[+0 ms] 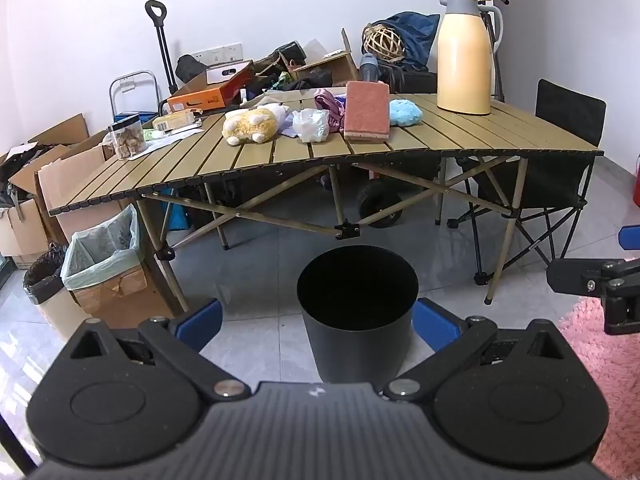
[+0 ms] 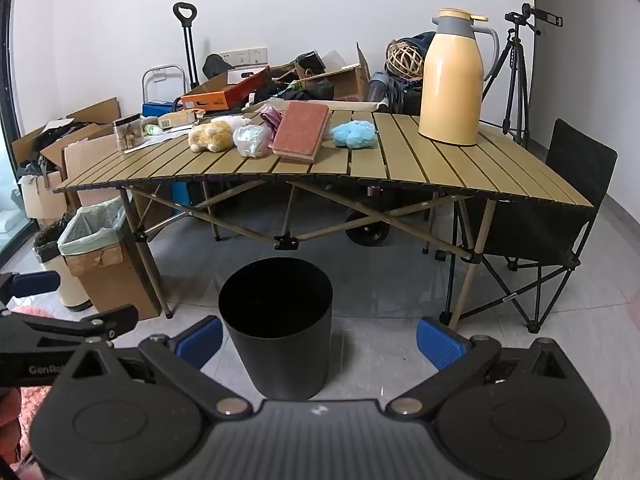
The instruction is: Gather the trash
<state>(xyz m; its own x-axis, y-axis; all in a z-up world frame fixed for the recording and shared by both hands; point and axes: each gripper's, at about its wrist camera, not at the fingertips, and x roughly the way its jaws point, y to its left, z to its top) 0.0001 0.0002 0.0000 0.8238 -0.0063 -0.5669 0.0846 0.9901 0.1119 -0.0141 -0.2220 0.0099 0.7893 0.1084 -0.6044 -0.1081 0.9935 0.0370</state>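
Note:
An empty black bin [image 1: 357,312] [image 2: 276,320] stands on the grey floor in front of a slatted folding table [image 1: 460,140] [image 2: 440,160]. On the table lie a crumpled clear plastic bag [image 1: 310,125] [image 2: 250,141] and a pink wrapper [image 1: 330,104] [image 2: 270,116], between a yellow plush toy [image 1: 250,124] [image 2: 210,135] and a pink sponge block [image 1: 367,110] [image 2: 302,130]. My left gripper [image 1: 318,322] hovers open just before the bin, nothing between its blue pads. My right gripper [image 2: 320,338] is open and empty too, with the bin ahead and slightly left.
A tall yellow thermos [image 1: 464,52], a blue plush [image 1: 405,112] and a clear jar [image 1: 126,138] also sit on the table. A cardboard box lined with a green bag [image 1: 106,248] stands at the left table leg, a folding chair [image 1: 560,168] at the right. A pink rug [image 1: 608,344] lies near right.

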